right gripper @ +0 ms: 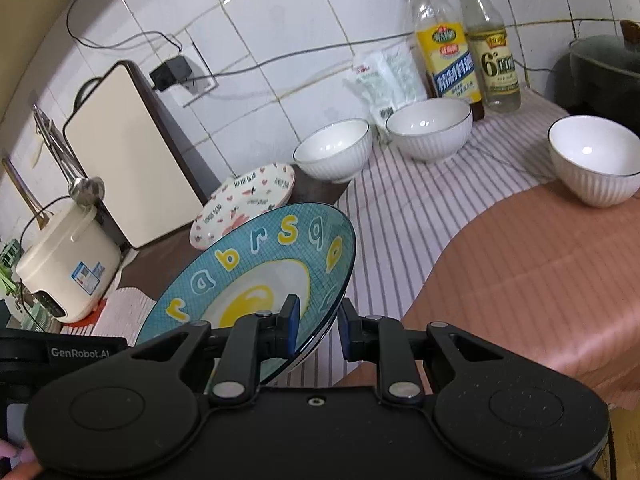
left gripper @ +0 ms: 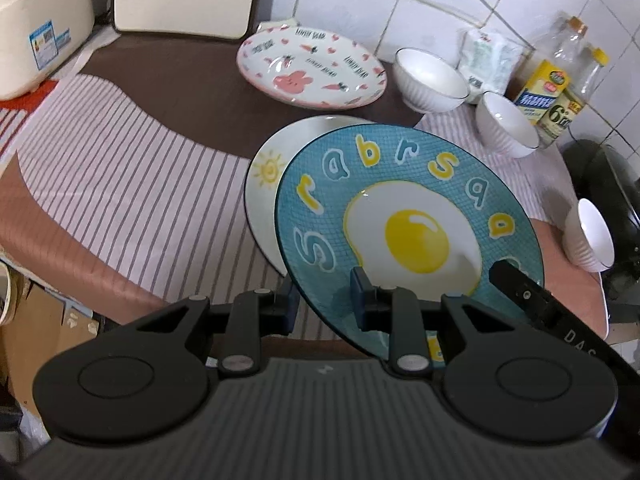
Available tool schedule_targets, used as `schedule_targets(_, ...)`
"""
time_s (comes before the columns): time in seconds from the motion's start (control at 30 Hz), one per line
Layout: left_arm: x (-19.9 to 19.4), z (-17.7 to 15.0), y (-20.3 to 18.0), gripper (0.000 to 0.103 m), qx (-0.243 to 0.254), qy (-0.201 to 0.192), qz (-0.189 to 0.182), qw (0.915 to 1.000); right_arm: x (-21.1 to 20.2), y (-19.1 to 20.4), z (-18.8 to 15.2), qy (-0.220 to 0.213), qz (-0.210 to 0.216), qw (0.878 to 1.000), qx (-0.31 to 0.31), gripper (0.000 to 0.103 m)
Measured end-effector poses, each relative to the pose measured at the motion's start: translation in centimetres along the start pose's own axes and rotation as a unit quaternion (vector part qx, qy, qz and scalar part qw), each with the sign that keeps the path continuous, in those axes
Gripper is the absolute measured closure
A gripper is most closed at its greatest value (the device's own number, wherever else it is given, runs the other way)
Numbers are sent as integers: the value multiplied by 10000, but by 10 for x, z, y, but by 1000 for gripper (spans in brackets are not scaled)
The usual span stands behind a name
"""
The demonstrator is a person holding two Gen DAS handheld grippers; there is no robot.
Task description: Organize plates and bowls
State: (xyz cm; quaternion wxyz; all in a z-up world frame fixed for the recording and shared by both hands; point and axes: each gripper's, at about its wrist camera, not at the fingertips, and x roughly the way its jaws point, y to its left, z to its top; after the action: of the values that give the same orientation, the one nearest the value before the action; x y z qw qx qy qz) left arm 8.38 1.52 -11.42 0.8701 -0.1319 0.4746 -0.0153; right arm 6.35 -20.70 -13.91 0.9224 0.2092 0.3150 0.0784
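Observation:
A blue plate with a fried-egg picture [left gripper: 408,216] is tilted above the table, held at its near rim. My left gripper [left gripper: 326,304] is shut on that rim. My right gripper [right gripper: 318,324] straddles the blue plate [right gripper: 256,280] at its right rim, its fingers a little apart around the edge. Under the blue plate lies a white plate with a sun drawing [left gripper: 268,172]. A pink rabbit plate [left gripper: 312,66] lies further back and also shows in the right wrist view [right gripper: 244,204]. Three white ribbed bowls [right gripper: 334,152] [right gripper: 430,130] [right gripper: 596,160] stand along the back and right.
A striped cloth [left gripper: 120,152] covers the table. Two bottles [right gripper: 444,40] and a plastic bag [right gripper: 384,76] stand against the tiled wall. A cream rice cooker [right gripper: 68,264] and a cream board [right gripper: 132,152] are at the left. A dark pot [right gripper: 604,68] is at the right.

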Motion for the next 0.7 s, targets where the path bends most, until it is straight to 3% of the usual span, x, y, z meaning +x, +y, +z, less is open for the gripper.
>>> schedule_targets(0.47,25,4,18,78,-92,385,22,9992,30,6,0,502,-275,9984,27,78)
schedule_targets(0.7,32,14,13,78,-80,452,18,9989,44,12,9,634,-553,9958,-365,79)
